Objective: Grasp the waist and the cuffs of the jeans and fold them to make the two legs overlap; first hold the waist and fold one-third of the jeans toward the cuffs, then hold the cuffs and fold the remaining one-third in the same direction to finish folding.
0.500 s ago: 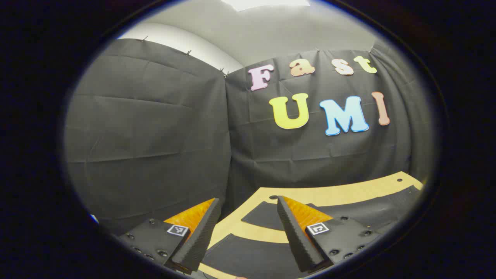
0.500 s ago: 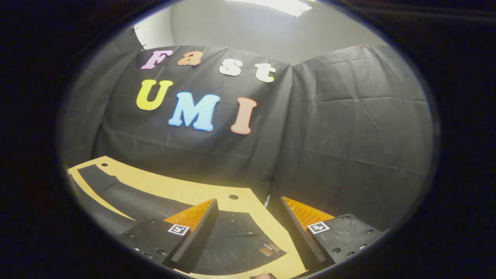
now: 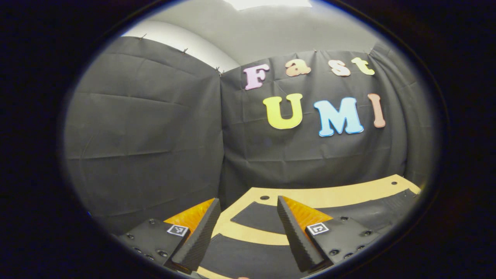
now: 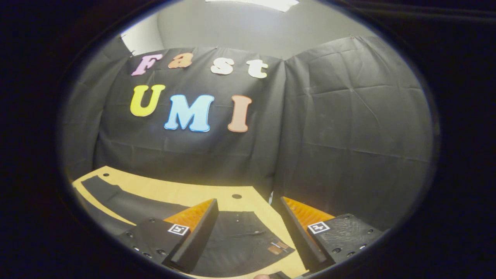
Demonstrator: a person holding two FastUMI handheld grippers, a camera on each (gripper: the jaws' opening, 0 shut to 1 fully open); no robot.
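My left gripper [image 3: 248, 236] and right gripper [image 4: 248, 236] hover with fingers spread wide, empty, above the black jeans [image 4: 236, 242] lying flat on the table [image 4: 186, 192] toward 12 o'clock.

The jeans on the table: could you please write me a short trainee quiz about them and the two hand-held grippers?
1. True or false: the left hand-held gripper is shut on the jeans.
2. In the right gripper view, which end of the jeans lies between the fingers of the right hand-held gripper: A waist, B cuffs?
3. Fill in: the jeans lie flat on a ____-coloured table.

Key: 1 false, its jaws are open above the cloth. 2 A. 3 tan.
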